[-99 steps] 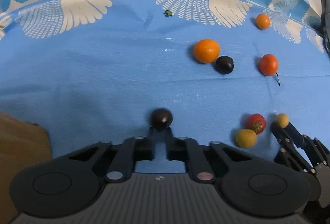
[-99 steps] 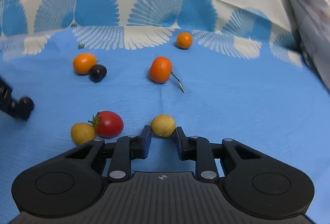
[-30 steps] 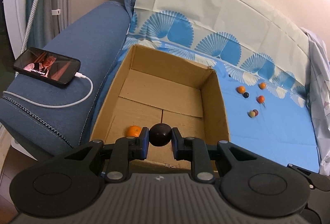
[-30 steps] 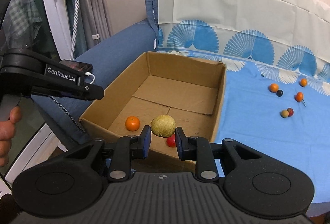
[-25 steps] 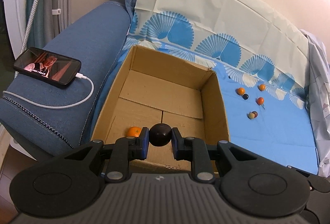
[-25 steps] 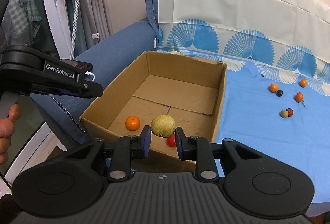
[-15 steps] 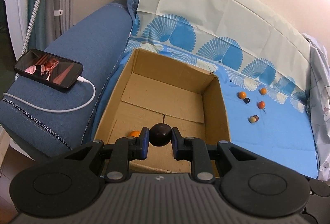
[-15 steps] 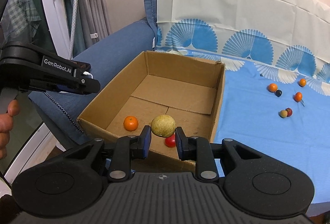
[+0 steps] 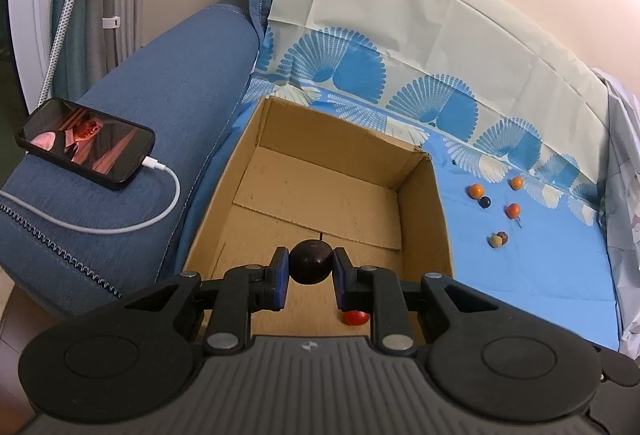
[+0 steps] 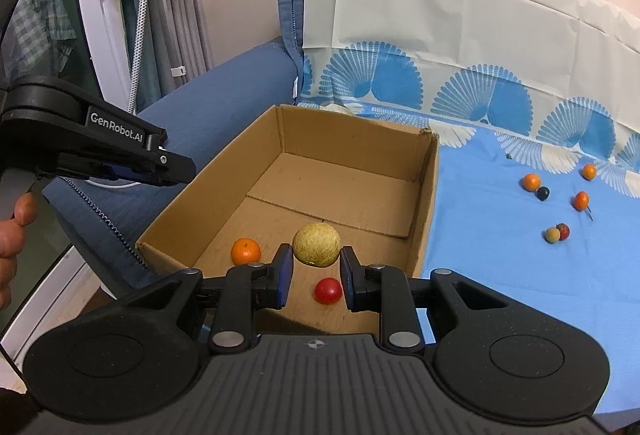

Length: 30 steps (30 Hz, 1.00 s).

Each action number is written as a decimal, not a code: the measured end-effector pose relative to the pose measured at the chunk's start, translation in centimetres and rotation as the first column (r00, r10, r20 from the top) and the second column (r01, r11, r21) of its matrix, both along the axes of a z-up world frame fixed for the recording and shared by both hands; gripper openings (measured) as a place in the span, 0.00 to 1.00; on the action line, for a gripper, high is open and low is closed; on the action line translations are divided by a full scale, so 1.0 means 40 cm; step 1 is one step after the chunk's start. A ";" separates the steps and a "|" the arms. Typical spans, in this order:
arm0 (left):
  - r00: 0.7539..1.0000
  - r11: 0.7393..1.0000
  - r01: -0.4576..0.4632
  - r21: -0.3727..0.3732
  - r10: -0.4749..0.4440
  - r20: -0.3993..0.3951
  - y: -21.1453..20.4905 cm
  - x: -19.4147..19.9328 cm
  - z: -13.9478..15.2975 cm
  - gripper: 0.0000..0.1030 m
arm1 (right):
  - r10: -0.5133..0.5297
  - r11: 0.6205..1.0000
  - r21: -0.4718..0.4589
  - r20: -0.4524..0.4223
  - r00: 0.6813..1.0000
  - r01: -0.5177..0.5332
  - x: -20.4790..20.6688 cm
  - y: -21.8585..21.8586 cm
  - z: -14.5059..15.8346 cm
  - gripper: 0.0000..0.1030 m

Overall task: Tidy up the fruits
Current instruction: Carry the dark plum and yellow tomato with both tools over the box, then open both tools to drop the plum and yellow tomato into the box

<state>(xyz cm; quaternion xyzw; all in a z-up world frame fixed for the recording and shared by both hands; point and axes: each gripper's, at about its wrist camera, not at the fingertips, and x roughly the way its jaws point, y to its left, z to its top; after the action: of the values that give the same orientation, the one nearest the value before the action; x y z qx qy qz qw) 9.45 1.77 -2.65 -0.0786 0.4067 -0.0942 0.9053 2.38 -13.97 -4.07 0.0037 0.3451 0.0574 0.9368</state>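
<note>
Fruit fills both tools above the box (image 10: 424,203). Left tool (image 9: 308,269) grips a dark, perhaps plum-like fruit (image 9: 310,262); right tool (image 10: 316,271) clamps a yellow fruit (image 10: 316,243).

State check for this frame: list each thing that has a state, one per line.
left tool: shut on dark plum, above the box
right tool: shut on yellow fruit, above the box
cardboard box: open-topped, holds orange and red tomato
phone: screen on, cable plugged in
loose fruits: six lying on the blue cloth
</note>
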 end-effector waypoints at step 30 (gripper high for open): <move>0.991 0.993 0.002 0.121 0.015 -0.132 -0.055 0.214 -0.224 0.24 | 0.013 0.999 -0.037 -0.152 0.988 -0.018 0.201 0.006 -0.178 0.26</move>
<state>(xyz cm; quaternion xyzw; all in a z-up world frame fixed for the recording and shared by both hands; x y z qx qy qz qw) 18.02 -0.41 -11.61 -0.0310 0.4706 -0.0610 0.8797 10.40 -13.73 -11.21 -0.0125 0.4163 0.0577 0.9073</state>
